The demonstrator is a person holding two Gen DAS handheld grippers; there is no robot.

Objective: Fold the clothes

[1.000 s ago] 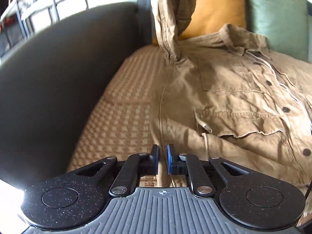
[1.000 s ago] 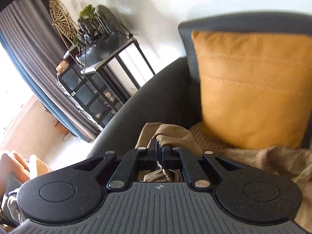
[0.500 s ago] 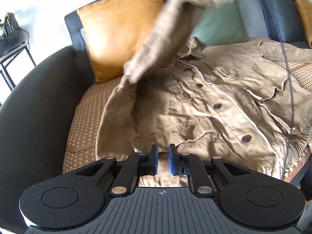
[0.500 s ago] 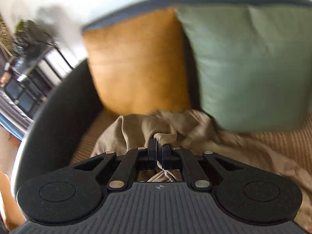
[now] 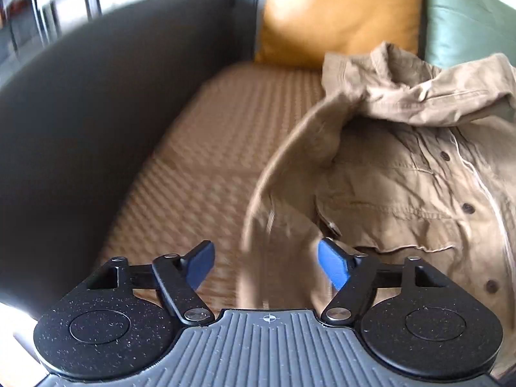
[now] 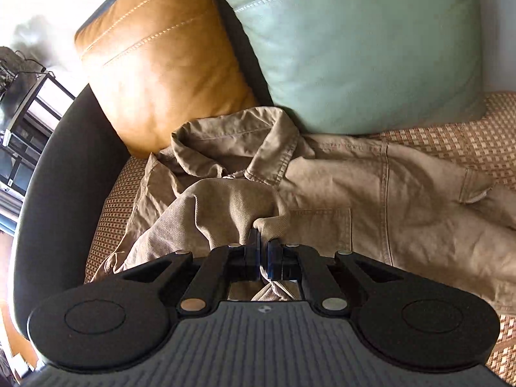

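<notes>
A tan button-front jacket (image 5: 396,187) lies spread on the woven seat cover (image 5: 219,148) of a sofa, collar toward the cushions. My left gripper (image 5: 264,254) hovers over the jacket's left side edge. Its jaws are opening, and the blurred hem lies loose below them, with neither blue pad pressing on it. My right gripper (image 6: 262,242) is shut on a bunched fold of the jacket's sleeve (image 6: 225,203), held low over the chest near the collar (image 6: 258,148). In the left wrist view that sleeve (image 5: 419,96) drapes across the jacket's top.
An orange cushion (image 6: 161,61) and a green cushion (image 6: 361,48) lean on the sofa back behind the jacket. The dark sofa arm (image 5: 80,129) rises on the left. A black shelf unit (image 6: 22,103) stands beyond it. Bare woven cover (image 6: 467,135) shows at the right.
The left jaws have spread from nearly shut to wide apart. The right gripper carried the sleeve from high in the air down onto the jacket near the collar.
</notes>
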